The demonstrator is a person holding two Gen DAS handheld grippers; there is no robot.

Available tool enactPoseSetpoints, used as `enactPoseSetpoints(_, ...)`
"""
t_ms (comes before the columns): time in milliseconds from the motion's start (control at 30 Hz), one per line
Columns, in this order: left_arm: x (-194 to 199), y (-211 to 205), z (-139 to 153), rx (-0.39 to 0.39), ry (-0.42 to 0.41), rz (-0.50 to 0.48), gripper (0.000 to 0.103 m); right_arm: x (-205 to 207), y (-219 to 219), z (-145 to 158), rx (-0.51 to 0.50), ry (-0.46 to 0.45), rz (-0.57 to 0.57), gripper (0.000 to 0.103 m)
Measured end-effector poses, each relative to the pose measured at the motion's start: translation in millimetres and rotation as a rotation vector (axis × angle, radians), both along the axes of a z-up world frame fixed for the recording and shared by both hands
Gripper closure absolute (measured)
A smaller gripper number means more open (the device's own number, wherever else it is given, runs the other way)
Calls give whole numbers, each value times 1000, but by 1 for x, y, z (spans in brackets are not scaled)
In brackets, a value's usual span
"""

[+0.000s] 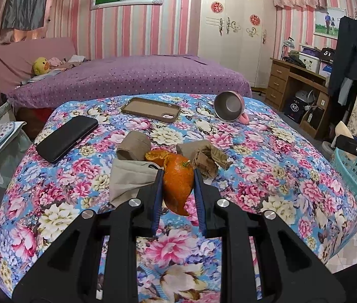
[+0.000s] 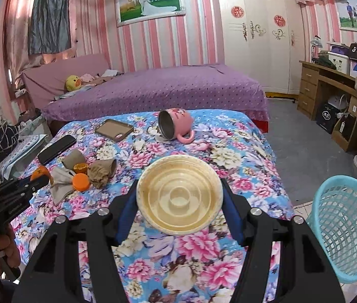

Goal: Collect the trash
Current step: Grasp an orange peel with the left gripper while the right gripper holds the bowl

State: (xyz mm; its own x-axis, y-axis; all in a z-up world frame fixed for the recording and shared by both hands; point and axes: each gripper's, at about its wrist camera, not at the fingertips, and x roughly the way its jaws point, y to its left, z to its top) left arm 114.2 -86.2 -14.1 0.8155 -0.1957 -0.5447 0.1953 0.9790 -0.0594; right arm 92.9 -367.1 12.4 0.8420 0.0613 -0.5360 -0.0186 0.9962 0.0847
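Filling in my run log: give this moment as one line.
left tongs: shut on orange peel | right tongs: shut on cream bowl | blue basket: beside table, lower right | paper scraps: on floral cloth

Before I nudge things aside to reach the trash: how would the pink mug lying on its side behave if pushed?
The pink mug lies on its side, so it would probably roll until its handle catches. The soft floral cloth under it should slow that. Its metal-looking lining suggests it is sturdy rather than fragile.
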Motion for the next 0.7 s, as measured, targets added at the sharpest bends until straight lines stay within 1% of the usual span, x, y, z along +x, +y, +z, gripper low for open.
enactPoseSetpoints(200, 0, -17, 10, -22, -10, -21, 81, -3, -13, 4, -4, -9, -6, 42)
enactPoseSetpoints(267, 0, -28, 14, -9, -15, -37, 81, -4, -21, 7, 2, -15, -16, 42)
enactPoseSetpoints(367, -2, -51, 23, 21, -36, -78, 81, -8, -38, 10, 9, -26, -48, 42)
enactPoseSetpoints(500, -2, -79, 34, 6, -46, -119, 81, -13, -62, 13, 24, -34, -94, 42)
enactPoseSetpoints(700, -4, -136, 47, 4, -66, -203, 81, -27, -99, 16, 27, -48, -174, 42)
